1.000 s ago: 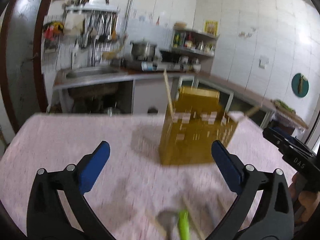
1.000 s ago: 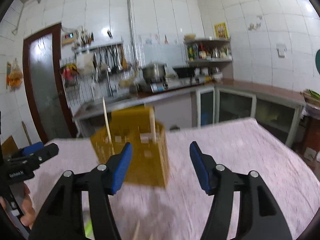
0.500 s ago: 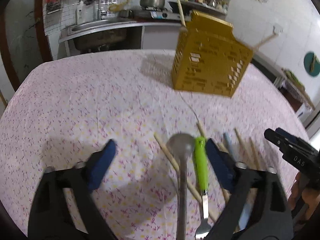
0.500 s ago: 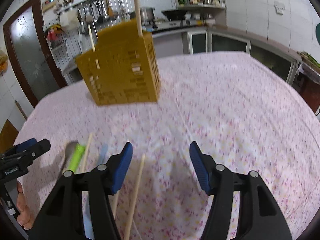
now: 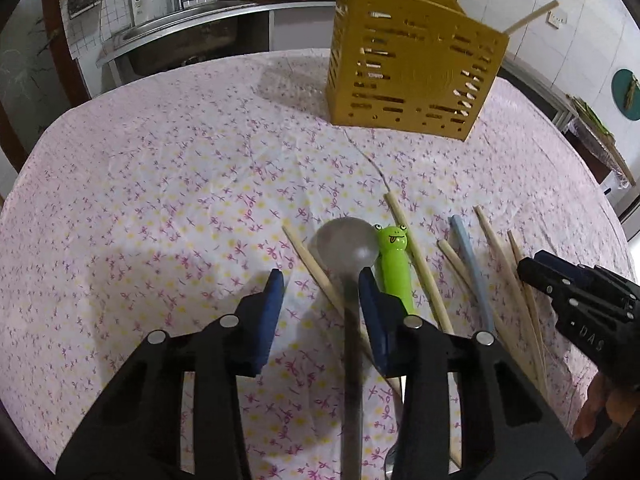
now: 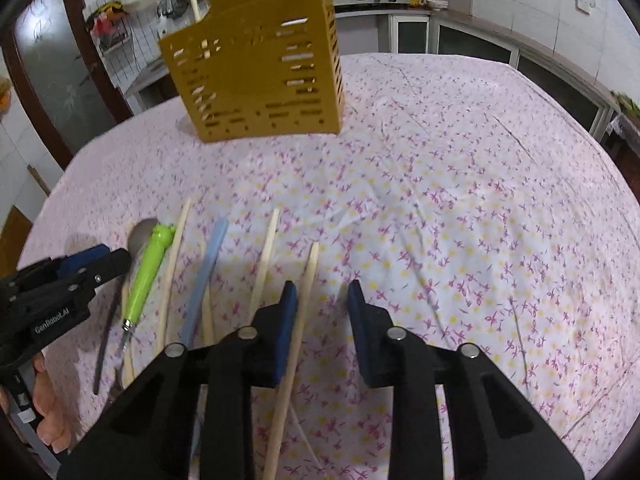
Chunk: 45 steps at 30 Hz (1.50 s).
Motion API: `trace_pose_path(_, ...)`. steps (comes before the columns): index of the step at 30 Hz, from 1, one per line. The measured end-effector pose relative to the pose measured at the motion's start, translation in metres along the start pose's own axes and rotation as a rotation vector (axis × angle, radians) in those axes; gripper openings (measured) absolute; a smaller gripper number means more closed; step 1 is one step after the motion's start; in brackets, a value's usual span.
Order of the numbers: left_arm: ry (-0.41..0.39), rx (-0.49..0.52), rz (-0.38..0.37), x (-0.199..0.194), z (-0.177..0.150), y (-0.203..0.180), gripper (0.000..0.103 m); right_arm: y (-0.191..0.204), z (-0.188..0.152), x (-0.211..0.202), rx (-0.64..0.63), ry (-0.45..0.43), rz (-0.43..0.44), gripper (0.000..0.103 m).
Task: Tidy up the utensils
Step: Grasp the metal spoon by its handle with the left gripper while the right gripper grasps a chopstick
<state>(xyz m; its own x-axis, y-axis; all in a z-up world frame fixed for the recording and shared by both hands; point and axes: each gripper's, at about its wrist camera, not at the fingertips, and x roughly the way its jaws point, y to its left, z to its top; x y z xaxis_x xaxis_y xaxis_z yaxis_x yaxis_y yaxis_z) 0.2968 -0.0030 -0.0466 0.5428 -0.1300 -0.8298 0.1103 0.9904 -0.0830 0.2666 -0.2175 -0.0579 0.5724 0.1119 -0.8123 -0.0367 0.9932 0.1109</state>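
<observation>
Where the left tool (image 5: 320, 280) looms, the spoon's handle (image 5: 352, 380) blurs.

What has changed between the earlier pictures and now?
Both grippers came down toward the table and narrowed their jaws. The left gripper now straddles the grey metal spoon; the right gripper sits beside a wooden chopstick. Neither grips anything yet. The yellow slotted plastic utensil holder stayed put.
</observation>
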Motion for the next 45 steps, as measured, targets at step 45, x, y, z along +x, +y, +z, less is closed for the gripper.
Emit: trace_pose_path(45,0.050,-0.077,0.016,0.013,0.011,0.004,0.013,-0.008,0.012,-0.012,-0.003,-0.024,0.045,0.009)
